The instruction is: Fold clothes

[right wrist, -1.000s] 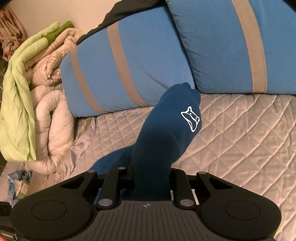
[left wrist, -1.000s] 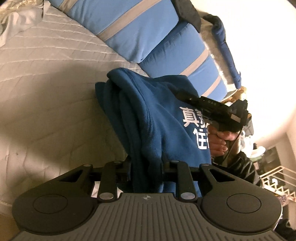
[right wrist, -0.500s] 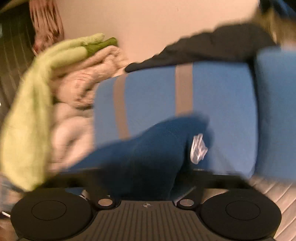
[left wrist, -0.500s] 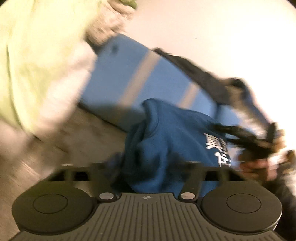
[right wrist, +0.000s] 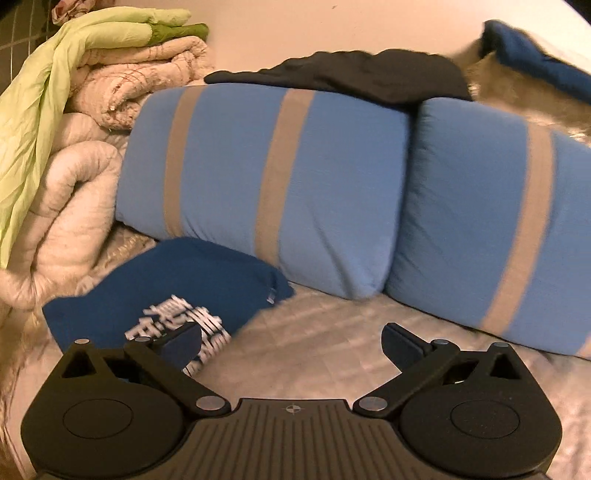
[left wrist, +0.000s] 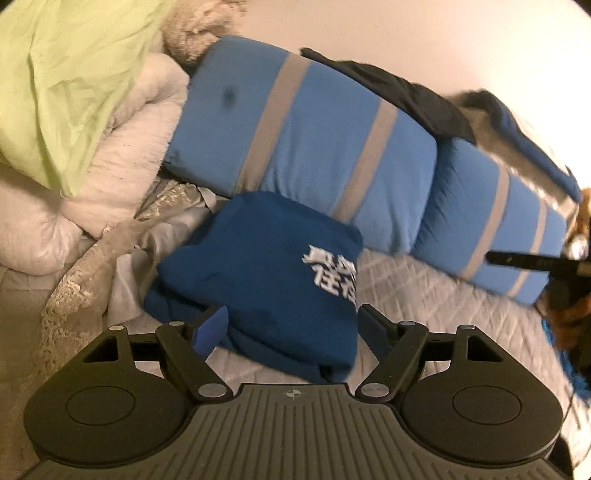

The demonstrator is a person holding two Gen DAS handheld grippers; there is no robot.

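The folded blue shirt lies on the bed directly ahead of the left gripper, whose jaws are spread and empty. The right gripper is likewise spread; the shirt sits ahead to its left, against the striped pillow.

Dark blue sweatshirt with white print; light blue, grey-striped pillows.

Quilted bed (warm light) — plain wall
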